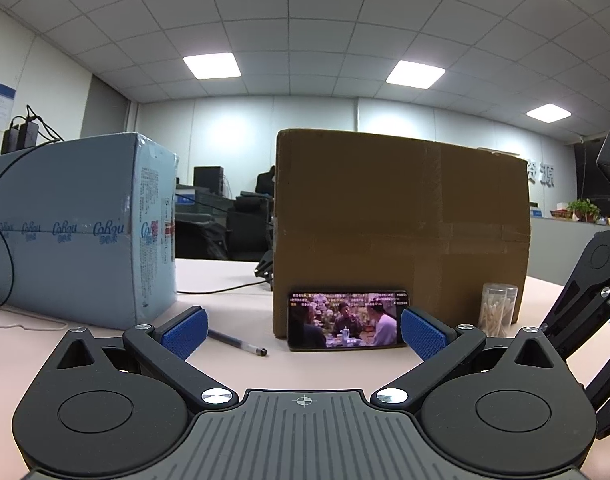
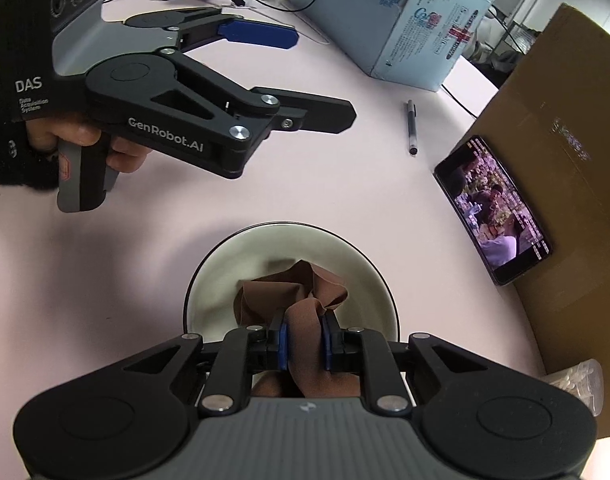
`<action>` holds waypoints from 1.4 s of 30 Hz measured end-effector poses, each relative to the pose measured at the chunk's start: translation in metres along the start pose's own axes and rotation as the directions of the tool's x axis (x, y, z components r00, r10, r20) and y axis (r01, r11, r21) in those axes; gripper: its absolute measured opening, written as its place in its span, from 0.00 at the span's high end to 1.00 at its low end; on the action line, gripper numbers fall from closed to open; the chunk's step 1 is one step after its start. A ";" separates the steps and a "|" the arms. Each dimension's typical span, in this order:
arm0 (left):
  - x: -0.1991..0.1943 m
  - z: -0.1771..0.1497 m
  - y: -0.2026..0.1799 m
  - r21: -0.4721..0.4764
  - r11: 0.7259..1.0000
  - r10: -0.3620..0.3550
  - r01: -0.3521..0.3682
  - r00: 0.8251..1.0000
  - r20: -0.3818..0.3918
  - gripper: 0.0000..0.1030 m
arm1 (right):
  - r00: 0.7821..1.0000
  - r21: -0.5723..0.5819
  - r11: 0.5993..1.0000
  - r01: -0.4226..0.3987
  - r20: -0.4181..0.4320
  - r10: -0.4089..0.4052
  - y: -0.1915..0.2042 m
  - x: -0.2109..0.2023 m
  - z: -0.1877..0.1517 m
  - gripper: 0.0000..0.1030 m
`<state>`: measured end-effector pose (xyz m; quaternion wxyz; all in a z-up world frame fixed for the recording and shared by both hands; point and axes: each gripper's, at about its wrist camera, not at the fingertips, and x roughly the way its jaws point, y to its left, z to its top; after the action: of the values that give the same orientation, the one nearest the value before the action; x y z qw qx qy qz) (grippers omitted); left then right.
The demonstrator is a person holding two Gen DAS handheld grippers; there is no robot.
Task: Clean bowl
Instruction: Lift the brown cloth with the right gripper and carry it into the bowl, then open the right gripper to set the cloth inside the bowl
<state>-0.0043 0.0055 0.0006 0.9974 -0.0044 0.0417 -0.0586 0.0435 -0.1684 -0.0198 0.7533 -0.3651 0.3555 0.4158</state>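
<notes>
A cream bowl (image 2: 361,280) with a dark rim sits on the pale table, seen from above in the right wrist view. My right gripper (image 2: 304,346) is shut on a brown cloth (image 2: 301,292), whose bunched end rests inside the bowl. My left gripper (image 2: 305,76) is open and empty, held above the table to the far left of the bowl. In the left wrist view the left gripper (image 1: 304,332) points at a phone; the bowl is out of that view. Part of the right gripper's arm (image 1: 585,292) shows at the right edge.
A phone (image 1: 347,319) (image 2: 493,208) playing video leans on a brown cardboard box (image 1: 401,220) (image 2: 577,168). A black pen (image 1: 237,342) (image 2: 411,126), a blue carton (image 1: 77,224) (image 2: 401,12) and a jar of cotton swabs (image 1: 499,310) stand nearby. Cables lie at the back.
</notes>
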 end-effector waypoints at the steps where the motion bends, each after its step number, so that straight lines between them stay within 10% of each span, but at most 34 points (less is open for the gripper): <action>1: 0.000 0.000 0.000 0.001 1.000 -0.001 0.001 1.000 0.000 0.00 | 1.000 0.005 1.000 -0.002 0.000 0.002 0.000 0.000 -0.001 0.84; 19: 0.000 0.000 0.000 0.000 1.000 -0.019 0.019 1.000 -0.002 0.00 | 0.998 0.014 0.998 -0.058 -0.033 0.059 0.000 0.014 0.006 0.80; 31: 0.008 -0.001 0.001 -0.012 0.997 -0.076 0.076 0.995 -0.056 0.00 | 0.998 -0.007 1.000 -0.002 -0.059 0.002 0.003 0.008 0.004 0.52; 42: 0.010 -0.001 0.000 -0.010 0.998 -0.067 0.067 0.995 -0.067 0.00 | 0.996 -0.038 0.997 0.065 -0.062 -0.067 0.005 -0.013 -0.008 0.49</action>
<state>0.0059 0.0047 -0.0015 0.9929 -0.0076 0.0756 -0.0919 0.0323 -0.1780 -0.0138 0.7483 -0.4031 0.3593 0.3853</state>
